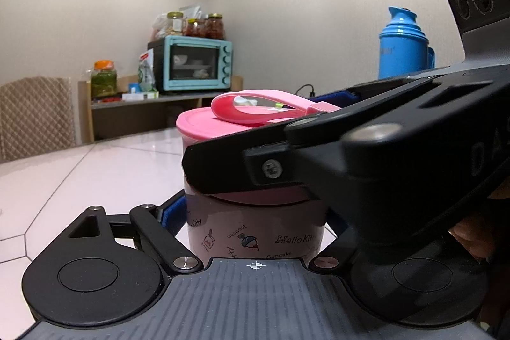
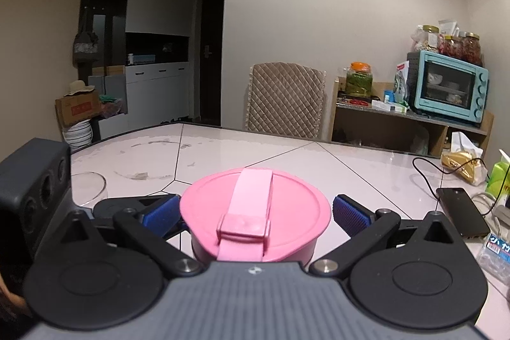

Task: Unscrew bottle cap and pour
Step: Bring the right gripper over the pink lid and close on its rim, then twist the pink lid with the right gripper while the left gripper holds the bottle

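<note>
Left wrist view: our left gripper has its jaws clamped round the bottle, which stands on the desk. If that hold is weak, we think the bottle could spin along with the cap.

Right wrist view: our right gripper straddles the cap, jaws spread with gaps on both sides. Closing off-centre or catching the strap might make the twist slip.

Before you: a pink cap with paler pink strap on a bottle printed with cartoon lettering — blue-padded black gripper fingers, a teal oven, a bright blue flask.
</note>
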{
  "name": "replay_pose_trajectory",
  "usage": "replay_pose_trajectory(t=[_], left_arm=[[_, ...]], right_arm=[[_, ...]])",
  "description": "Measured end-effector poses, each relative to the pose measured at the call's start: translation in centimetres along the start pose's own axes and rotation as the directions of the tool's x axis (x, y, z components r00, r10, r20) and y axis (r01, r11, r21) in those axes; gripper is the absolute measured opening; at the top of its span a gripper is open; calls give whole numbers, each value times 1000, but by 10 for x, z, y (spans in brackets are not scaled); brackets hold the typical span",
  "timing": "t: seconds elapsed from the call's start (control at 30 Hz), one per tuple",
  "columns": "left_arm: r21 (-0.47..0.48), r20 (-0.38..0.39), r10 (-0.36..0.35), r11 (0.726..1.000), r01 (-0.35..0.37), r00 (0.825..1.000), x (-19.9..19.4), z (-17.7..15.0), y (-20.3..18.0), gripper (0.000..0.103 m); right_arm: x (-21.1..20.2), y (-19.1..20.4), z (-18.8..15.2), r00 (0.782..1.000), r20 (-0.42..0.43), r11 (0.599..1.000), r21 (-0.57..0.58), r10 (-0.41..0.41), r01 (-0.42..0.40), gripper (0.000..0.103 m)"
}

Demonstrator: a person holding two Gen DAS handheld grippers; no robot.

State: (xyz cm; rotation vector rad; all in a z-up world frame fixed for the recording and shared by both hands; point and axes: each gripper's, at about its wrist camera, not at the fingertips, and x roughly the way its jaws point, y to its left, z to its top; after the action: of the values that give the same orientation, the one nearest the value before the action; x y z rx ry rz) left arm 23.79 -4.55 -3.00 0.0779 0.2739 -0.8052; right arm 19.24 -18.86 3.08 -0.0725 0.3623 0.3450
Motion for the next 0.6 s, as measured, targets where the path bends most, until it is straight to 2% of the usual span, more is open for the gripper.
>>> replay_pose_trajectory(t=[0.33, 0.6], left_arm=[[0, -2, 1, 1000, -1, 1000, 1, 1, -3, 90], [-1, -1, 0, 1000, 0, 1000, 0, 0, -4, 90]], right_arm=[[6, -2, -4, 1000, -13, 999, 41, -5, 6, 102], [8, -2, -7, 1000, -23, 999, 45, 8, -7, 90]])
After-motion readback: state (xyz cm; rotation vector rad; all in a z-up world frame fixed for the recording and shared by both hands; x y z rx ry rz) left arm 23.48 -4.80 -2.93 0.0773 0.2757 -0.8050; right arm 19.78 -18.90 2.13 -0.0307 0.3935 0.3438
